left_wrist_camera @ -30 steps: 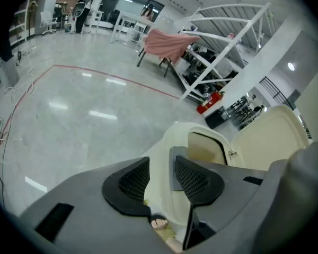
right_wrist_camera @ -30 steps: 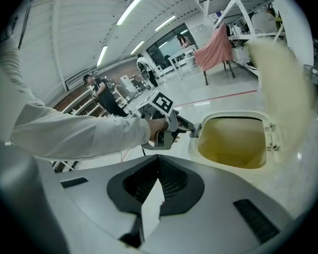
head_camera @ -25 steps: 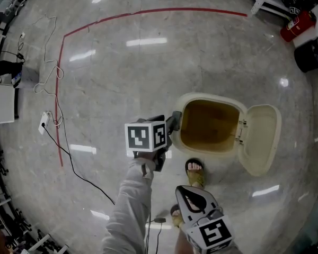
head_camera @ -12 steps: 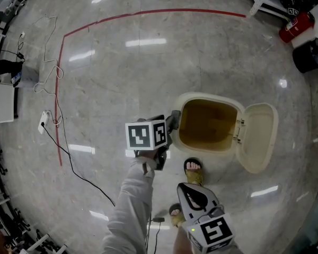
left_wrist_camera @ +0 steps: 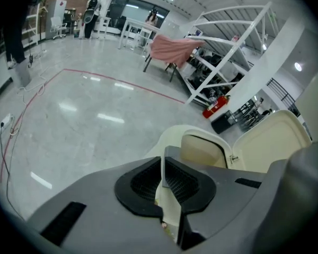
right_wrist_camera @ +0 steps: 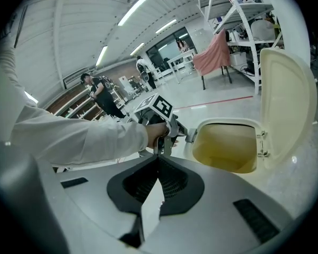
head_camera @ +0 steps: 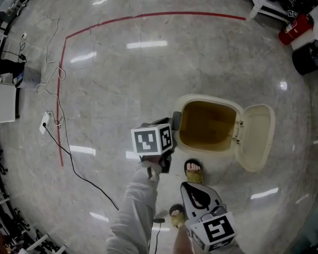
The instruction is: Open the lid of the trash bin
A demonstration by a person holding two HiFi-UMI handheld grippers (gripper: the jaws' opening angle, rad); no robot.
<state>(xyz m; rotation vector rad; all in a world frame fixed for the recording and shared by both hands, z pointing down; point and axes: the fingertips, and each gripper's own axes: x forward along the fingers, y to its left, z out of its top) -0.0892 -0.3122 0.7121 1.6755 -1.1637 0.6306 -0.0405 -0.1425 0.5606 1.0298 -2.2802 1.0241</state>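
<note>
I see a grey polished stone floor (head_camera: 122,78) with a thin red line (head_camera: 148,16) marked across it. The cream plastic trash bin (head_camera: 206,97) stands on it right of centre, its mouth open and its yellowish inside showing. Its cream plastic lid (head_camera: 257,136) is already swung fully open to the right and hangs from the hinges on the right rim.

My left tool (head_camera: 175,121) sits at the bin's left rim, on the side opposite the lid, pointing steeply down. Its 2 jaws have just been closing and now meet at the tips with nothing between them. The rim shows only behind the narrow gap lower down.

My right tool (head_camera: 188,188) hangs nearer to me, below the bin and apart from it. Its 2 jaws are together at the tips and hold nothing.

1 sandalled foot (head_camera: 194,169) stands between the bin and the right tool.
</note>
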